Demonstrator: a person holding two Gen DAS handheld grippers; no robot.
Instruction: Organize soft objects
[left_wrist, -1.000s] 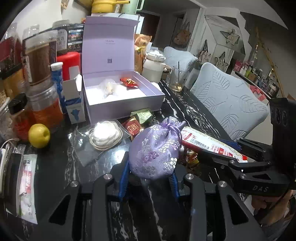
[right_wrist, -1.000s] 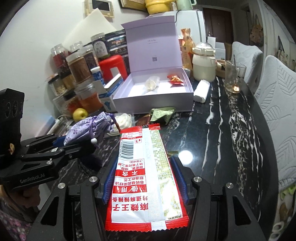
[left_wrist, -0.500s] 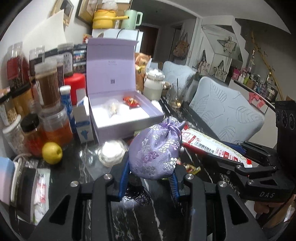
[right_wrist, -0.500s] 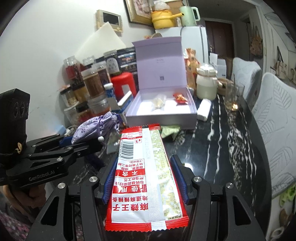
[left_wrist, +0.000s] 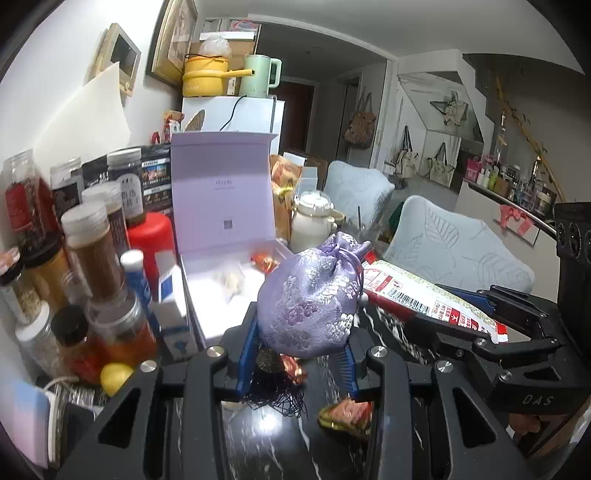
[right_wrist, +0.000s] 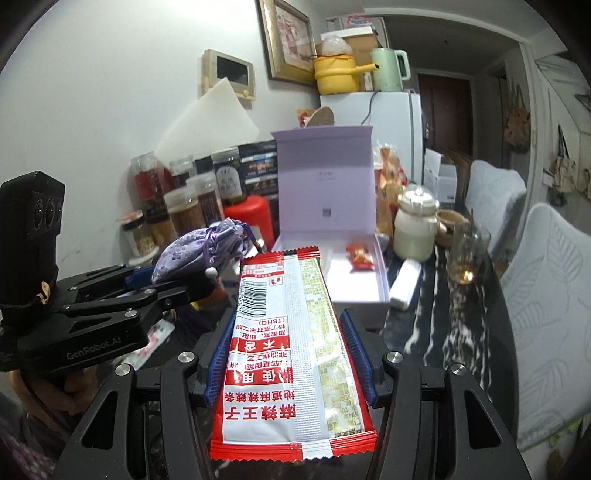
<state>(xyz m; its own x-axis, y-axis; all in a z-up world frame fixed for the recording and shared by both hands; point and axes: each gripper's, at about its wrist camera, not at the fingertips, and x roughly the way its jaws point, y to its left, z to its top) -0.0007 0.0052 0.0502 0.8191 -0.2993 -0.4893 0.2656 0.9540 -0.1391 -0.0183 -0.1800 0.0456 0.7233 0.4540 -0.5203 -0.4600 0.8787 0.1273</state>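
Left hand-held gripper (left_wrist: 301, 338) clamped on lavender drawstring pouch (left_wrist: 310, 299), held clear of the counter (left_wrist: 395, 321), just in front of open lilac box (left_wrist: 236, 321). Dark tassel (left_wrist: 275, 397) dangling under the pouch.

Right hand-held gripper (right_wrist: 291, 354) clamped on long red-and-white snack packet (right_wrist: 291, 354), held flat and pointed at the same box (right_wrist: 369, 308); packet's far end near the box's front wall.

Already in box: small red wrapped candy (right_wrist: 359, 255) and a pale clear-wrapped item (left_wrist: 231, 282).

Still loose on counter: red/green wrapped pieces (left_wrist: 345, 415) below left gripper. Others possibly hidden behind the grippers, can't tell.

Judged status: roughly midway. Two items placed, two in transit, a few strays left. Next: drop pouch and packet into box; packet looks long relative to the tray, may need angling. Jar cluster (left_wrist: 92, 251) crowds left side of box, so watch left approach.
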